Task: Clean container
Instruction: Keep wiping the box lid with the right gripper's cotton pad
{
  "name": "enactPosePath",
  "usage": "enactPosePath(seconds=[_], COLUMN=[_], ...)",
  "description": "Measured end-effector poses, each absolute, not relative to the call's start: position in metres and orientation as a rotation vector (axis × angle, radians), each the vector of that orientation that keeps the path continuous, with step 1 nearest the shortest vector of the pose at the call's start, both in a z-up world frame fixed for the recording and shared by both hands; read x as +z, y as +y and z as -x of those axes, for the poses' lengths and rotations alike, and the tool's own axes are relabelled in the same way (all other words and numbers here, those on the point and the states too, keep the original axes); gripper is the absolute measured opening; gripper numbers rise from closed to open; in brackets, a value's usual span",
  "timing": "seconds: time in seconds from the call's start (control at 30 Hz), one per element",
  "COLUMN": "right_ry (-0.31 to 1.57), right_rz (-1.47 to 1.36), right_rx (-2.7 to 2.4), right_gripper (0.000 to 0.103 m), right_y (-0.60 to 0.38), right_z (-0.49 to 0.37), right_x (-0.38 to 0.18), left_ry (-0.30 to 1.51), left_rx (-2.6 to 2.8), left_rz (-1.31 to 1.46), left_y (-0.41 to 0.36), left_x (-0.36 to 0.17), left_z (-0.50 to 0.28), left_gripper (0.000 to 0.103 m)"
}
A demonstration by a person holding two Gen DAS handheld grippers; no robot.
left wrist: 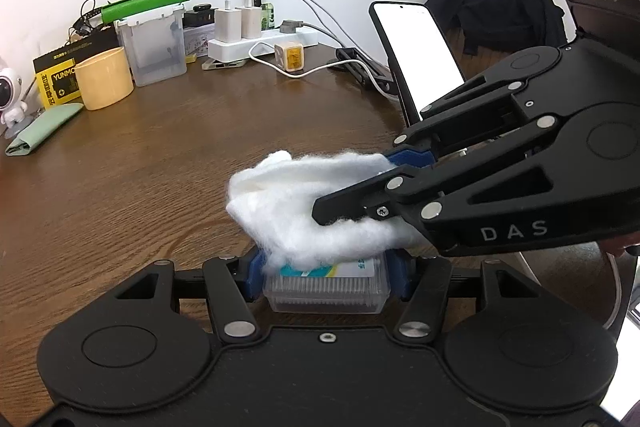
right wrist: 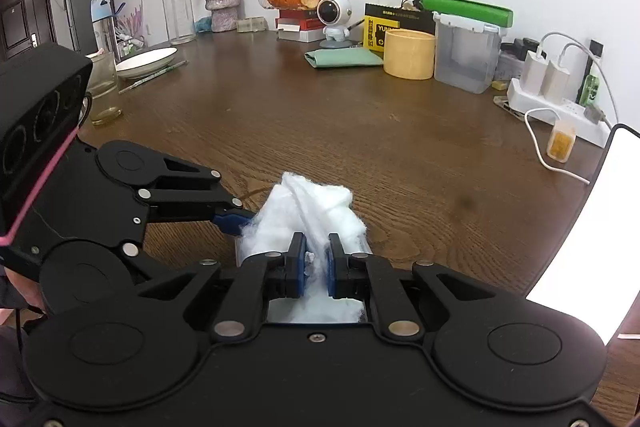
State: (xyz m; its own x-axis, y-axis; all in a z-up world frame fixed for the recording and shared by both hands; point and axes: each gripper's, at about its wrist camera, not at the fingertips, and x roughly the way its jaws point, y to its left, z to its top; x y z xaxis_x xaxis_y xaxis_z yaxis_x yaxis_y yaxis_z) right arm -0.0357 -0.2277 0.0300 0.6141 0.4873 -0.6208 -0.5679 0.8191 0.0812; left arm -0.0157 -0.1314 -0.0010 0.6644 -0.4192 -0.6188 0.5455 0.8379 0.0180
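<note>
We hold a small clear plastic box [left wrist: 326, 291] with a printed label on its lid between our left tongs [left wrist: 326, 273]; their blue pads press on both of its short sides, just above the dark wooden table [left wrist: 160, 163]. Over the box lies a fluffy white wad of cotton [left wrist: 304, 203], and it covers most of the lid, so only one strip of the label shows.

Our right tongs [right wrist: 316, 263] are nearly closed and pinch that same white wad [right wrist: 316, 211] between their blue pads. In the left wrist view they reach in from the right, and the black fingers [left wrist: 344, 203] lie on top of the cotton above the box. In the right wrist view the left tongs [right wrist: 236, 219] come in from the left, one blue tip touching the edge of the cotton; the box itself is hidden under the wad there.

Along the far edge of the table stand a pale yellow round cup [right wrist: 409, 54], a frosted rectangular plastic tub with a green lid [right wrist: 466, 57], a white power strip with chargers plugged in [right wrist: 560, 107], a folded green cloth [right wrist: 344, 59] and a small white astronaut figure [right wrist: 335, 17]. A phone with a lit white screen [left wrist: 420, 55] leans on a stand at the right, well apart from the box.
</note>
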Motion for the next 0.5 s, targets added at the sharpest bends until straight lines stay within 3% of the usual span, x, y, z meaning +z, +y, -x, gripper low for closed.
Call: enactPosePath(seconds=[0.5], right_ry=[0.687], right_rz=[0.1], right_rx=[0.611], right_gripper=[0.009], right_y=[-0.2269], right_z=[0.0349], right_x=[0.0328], left_ry=[0.641], left_rx=[-0.55], left_rz=[-0.206], left_y=[-0.1328], left_x=[-0.002], left_z=[0.0139], left_gripper=[0.057])
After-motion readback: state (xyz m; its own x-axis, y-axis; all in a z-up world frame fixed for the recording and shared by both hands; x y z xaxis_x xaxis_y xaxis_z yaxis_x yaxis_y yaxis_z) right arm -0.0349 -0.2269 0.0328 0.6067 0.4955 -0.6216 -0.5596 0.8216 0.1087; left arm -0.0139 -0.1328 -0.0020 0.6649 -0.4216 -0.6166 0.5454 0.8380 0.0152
